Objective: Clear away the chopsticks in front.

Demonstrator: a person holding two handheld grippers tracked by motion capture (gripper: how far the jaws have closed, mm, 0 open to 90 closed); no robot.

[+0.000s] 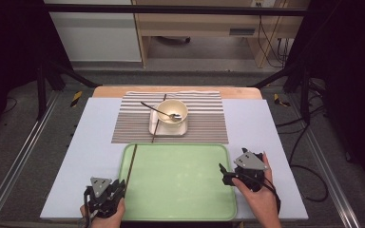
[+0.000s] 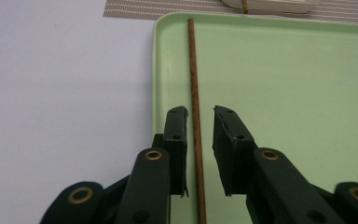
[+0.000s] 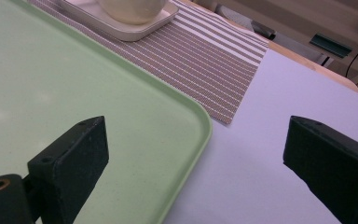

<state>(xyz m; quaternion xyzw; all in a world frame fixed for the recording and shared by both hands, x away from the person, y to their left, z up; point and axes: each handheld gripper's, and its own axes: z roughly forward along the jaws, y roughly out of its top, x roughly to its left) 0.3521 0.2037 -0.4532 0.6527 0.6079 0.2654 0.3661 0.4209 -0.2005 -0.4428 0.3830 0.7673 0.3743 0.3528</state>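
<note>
Green tray (image 1: 180,183) is the landmark, sitting at the near edge of the pale table (image 1: 85,142).

Tray contents: one brown chopstick (image 1: 131,164) lying along its left rim, far end near the tray's far-left corner. Rest of the tray is bare.

Beyond the tray: striped placemat (image 1: 204,126) touching the tray's far edge. On it a square cream plate (image 1: 168,128) carrying a cream bowl (image 1: 172,111); a metal spoon (image 1: 159,112) rests in the bowl, handle out to the far left. A second chopstick (image 1: 158,121) lies across the plate just left of the bowl.

Left gripper (image 2: 199,122) at the tray's near-left corner: jaws slightly apart, straddling the chopstick (image 2: 195,112), gap on both sides, not clamped.

Right gripper (image 3: 193,154) at the tray's right rim: jaws spread wide, holding nothing, one jaw over the tray (image 3: 74,84), the other over the table (image 3: 270,98).
</note>
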